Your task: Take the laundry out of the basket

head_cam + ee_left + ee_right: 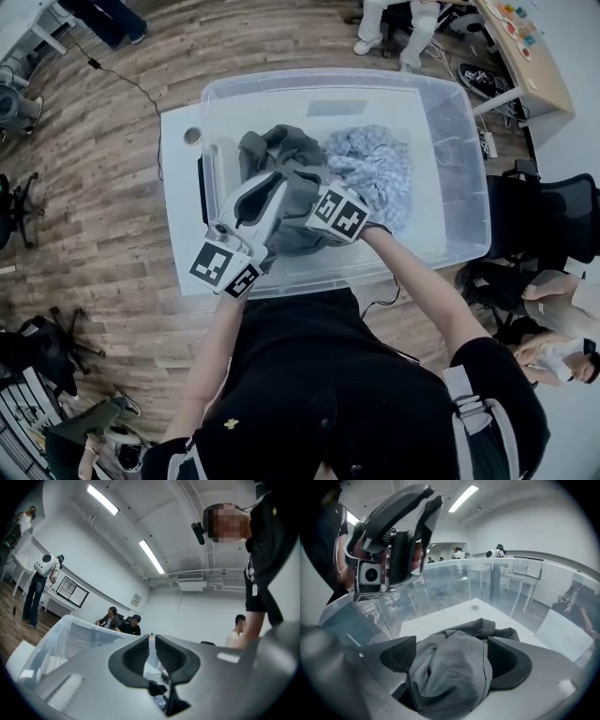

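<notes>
A wooden floor point(112, 122) is seen around the edges of the head view, and a white table point(178, 131) is set on it at the upper middle of the frame. Most of the tabletop is taken up by the basket point(450, 112), a large clear plastic tub with a rounded rim. Two pieces of laundry are seen inside it. A grey garment point(272, 145) is heaped in the left half of the tub, at the centre of the frame. A blue-and-white patterned garment point(380, 169) is bunched just to its right, and the two are touching. The right part of the tub floor is left bare. The lower middle of the head view is filled by the person's black shirt point(319, 375), from which both forearms are stretched up the frame to the tub. The right gripper point(451, 644) is tilted down into the grey garment; in its own view the jaws are held wide apart, a thick fold of grey cloth is bunched between them, and the pads are not pressed in. The left gripper point(152, 638) is held over the tub's near left corner, its jaws drawn nearly together with only a thin slit between and nothing caught in them. A marker cube is carried on the left gripper point(225, 267) and on the right point(339, 211).
</notes>
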Available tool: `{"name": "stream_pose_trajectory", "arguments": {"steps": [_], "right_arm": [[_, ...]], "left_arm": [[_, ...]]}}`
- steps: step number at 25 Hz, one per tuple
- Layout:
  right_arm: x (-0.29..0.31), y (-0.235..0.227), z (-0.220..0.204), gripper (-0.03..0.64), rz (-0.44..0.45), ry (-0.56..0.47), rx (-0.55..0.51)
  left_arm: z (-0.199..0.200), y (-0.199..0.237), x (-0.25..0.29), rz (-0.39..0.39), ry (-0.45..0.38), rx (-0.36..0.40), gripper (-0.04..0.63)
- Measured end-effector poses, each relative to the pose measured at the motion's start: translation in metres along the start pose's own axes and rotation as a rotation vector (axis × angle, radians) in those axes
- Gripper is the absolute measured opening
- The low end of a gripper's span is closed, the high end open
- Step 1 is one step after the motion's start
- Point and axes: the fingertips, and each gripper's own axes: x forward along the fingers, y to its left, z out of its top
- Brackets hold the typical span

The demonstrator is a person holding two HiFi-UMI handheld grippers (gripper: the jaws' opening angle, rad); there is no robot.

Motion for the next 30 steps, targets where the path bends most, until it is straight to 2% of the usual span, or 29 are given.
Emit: {"name": "stream_pose_trajectory", "arguments": {"steps": [4,9,17,20,30], "right_arm": [[0.015,-0.003,-0.008,0.468,0.032,0.02,0.009],[0.038,-0.013,-0.025,0.485,0.05,0.083,-0.039],[0.07,-0.025,-0.06,0.587,0.076,0.196,-0.054],[0.082,-0.032,-0.074,0.597,0.057,0.222,-0.068],[0.102,-0.041,-0.095,0.598,0.086,0.241,0.025]], "left_arm": [[-0.009,0.0,0.001,0.001,0.022,-0.01,0.034],[-0.012,0.005,0.003,0.001,0.022,-0.041,0.034],[-0.012,0.004,0.005,-0.023,0.032,-0.057,0.034],[-0.015,0.004,0.005,-0.024,0.042,-0.061,0.034],[-0.026,0.006,0.008,-0.046,0.079,-0.079,0.034]]}}
